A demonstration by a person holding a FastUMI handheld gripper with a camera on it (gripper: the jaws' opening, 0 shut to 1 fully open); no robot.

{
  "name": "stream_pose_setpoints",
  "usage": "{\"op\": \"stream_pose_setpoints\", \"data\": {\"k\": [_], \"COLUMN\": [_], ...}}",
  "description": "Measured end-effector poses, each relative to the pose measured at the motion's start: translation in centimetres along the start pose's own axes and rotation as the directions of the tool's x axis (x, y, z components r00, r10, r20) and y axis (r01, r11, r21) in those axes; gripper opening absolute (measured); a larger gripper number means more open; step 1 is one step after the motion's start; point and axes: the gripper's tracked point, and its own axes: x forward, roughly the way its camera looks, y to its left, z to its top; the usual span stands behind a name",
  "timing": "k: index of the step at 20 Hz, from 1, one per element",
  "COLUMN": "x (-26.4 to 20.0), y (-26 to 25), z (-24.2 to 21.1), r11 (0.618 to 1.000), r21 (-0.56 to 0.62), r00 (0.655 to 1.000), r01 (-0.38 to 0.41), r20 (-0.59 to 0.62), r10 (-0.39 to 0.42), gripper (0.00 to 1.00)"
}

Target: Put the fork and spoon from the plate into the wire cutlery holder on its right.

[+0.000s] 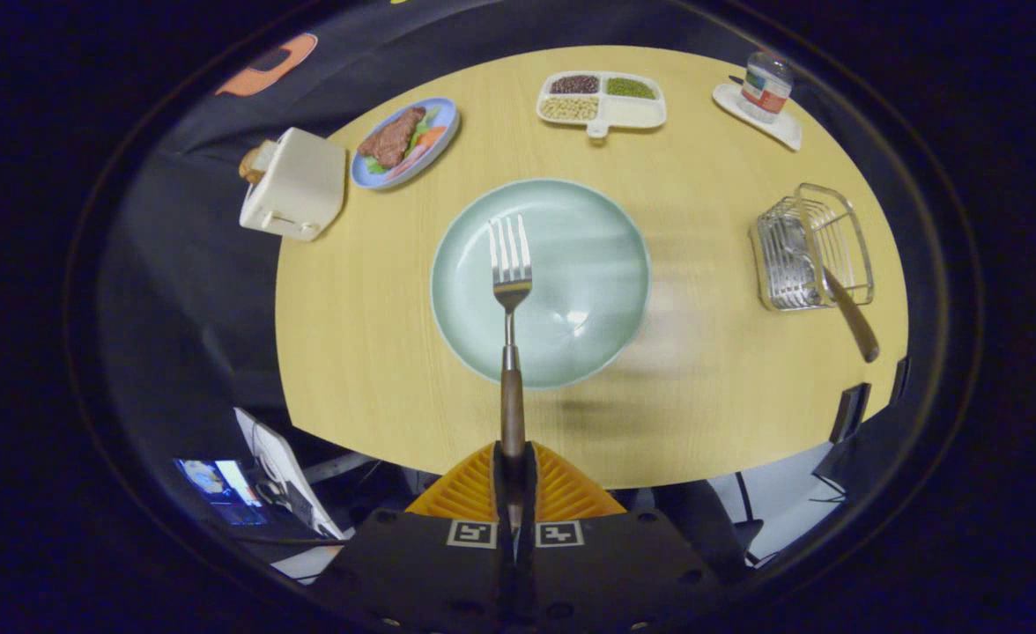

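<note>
Gripper [514,458]: fingers are clenching the dark wooden handle of the fork [511,291], one finger pressing on each side.

Fork: it is pointing straight ahead from the fingers, tines up and away, and is hanging over the near half of the plate [588,255]; whether it is touching the plate cannot be told.

Plate: pale green, round, sitting near the middle of the table [368,370], just beyond the fingers.

Wire cutlery holder [813,251]: metal, standing near the right edge of the table, well apart from the plate. A wooden-handled utensil [853,321] is already leaning in it, handle sticking out toward the near right edge; its working end is hidden, so which utensil it is cannot be told. Bare wood is lying between plate and holder.

Other items:
- Toaster [293,185], cream, sitting at the far left edge with bread in its slot.
- Blue plate [444,119] with meat and vegetables, just beside the toaster.
- Divided tray [641,113] with beans and grains, at the far edge beyond the plate.
- Bottle [765,86] standing on a small white dish [787,130], at the far right edge.

Surface: light wooden table with rounded edge.

Room: dark booth cloth is hanging behind; a lit screen [218,489] and cables are lying below the near left edge.
</note>
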Motion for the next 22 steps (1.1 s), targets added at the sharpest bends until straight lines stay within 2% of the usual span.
{"op": "stream_pose_setpoints", "data": {"k": [4,10,14,22], "x": [-5.5,-10.6,-11.0,-9.4], "y": [-2.2,-10.4,-14.0,-15.9], "z": [0.5,1.1,1.1,1.9], "r11": [0.999,0.993,0.979,0.951], "r21": [0.028,0.113,0.196,0.305], "r00": [0.998,0.998,0.999,0.995], "r01": [-0.038,0.023,0.046,0.05], "r20": [0.045,0.06,0.016,-0.094], "r10": [0.037,-0.03,-0.05,-0.022], "gripper": [0.01,0.01,0.01,0.01]}}
